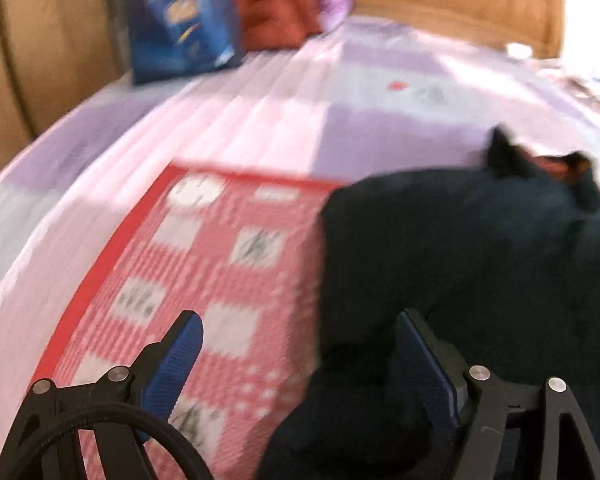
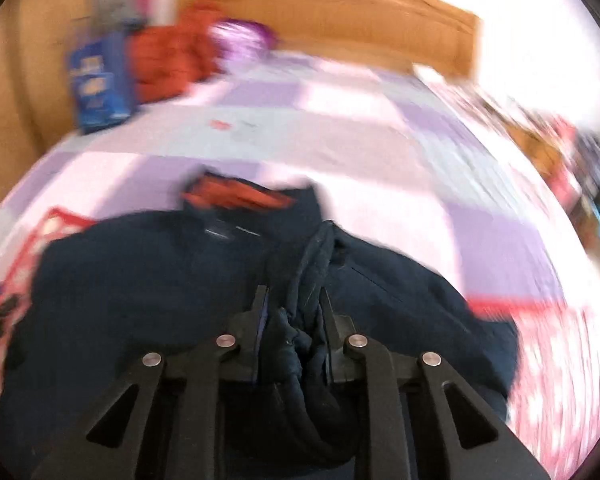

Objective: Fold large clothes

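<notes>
Presently, findings as follows.
Garment: dark navy jacket [image 2: 148, 280] lies bunched on the bed [image 2: 340, 140], partly over a red patterned cloth [image 1: 220, 264].
Right gripper [image 2: 292, 304]: clamped on a thin bunched fold; risk of it slipping out.
Left gripper [image 1: 300, 336]: jaws apart, holding nothing; unsupported side may drag and crease.

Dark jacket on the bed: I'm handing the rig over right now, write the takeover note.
Right gripper: shut on a bunched fold of the dark jacket.
Left gripper: open and empty; jacket cloth lies against its right finger, not pinched.
Jacket: a loose heap on the red-and-white checked cloth, atop the pink and lilac bedspread; its orange lining shows at the far edge.
Far end: a blue box and an orange-red garment near the headboard.
Done: one grip taken; no neat fold visible.
Left: probably spread the jacket flat, then fold it.
</notes>
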Motion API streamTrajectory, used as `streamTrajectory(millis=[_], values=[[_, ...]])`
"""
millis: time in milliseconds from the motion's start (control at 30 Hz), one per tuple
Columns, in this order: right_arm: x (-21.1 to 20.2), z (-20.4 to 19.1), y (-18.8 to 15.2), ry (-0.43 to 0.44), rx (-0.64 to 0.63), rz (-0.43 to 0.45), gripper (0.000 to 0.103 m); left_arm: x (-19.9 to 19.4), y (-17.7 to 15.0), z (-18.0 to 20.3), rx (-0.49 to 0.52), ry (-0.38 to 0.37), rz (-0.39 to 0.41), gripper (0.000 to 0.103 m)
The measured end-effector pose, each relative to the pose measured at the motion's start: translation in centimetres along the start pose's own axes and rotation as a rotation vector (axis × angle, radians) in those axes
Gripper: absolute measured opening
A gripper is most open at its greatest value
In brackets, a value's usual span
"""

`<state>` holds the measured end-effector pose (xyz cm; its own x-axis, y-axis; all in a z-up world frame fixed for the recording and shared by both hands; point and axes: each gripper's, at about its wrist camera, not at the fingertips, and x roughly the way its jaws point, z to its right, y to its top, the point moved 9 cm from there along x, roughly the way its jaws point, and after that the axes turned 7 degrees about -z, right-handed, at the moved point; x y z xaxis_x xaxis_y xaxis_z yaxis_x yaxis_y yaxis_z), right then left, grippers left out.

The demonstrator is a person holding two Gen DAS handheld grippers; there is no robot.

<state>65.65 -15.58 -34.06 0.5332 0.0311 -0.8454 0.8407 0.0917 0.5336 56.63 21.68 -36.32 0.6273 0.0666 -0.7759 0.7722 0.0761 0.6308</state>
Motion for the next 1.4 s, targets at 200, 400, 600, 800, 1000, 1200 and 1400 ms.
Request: streamTrajectory(millis=[200,400,600,800,1000,1200,1400], values=[[1.9,5.9,-6.4,0.028,0.108,-0.117,0.032,-0.2,4.6,6.8,0.050,-0.188,0.045,0.083],[1.5,4.5,-7.2,-0.038,0.060,-0.107,0.042,9.7,3.8,9.3,0.158,-0.020,-0.177,0.094],[3.0,5.1,-5.3,-0.074,0.015,-0.068,0.058,12.8,4.3,4.7,-0.006,0.049,-0.227,0.103],[6.4,7.1,-3.2,-0.112,0.050,-0.090,0.064,12.1,4.4,4.8,-0.012,0.106,-0.185,0.103],[4.0,9.4,-5.0,-0.011,0.140,-0.052,0.064,6.9,3.0,5.9,0.052,0.052,-0.098,0.099],[-4.3,10.7,-7.9,-0.278,0.118,0.149,0.067,-0.2,1.8,10.7,0.168,-0.066,0.048,0.099],[-2.9,-2.6,-5.6,-0.019,-0.065,0.184,0.067,1.1,1.2,19.0,0.281,-0.132,0.008,0.099]])
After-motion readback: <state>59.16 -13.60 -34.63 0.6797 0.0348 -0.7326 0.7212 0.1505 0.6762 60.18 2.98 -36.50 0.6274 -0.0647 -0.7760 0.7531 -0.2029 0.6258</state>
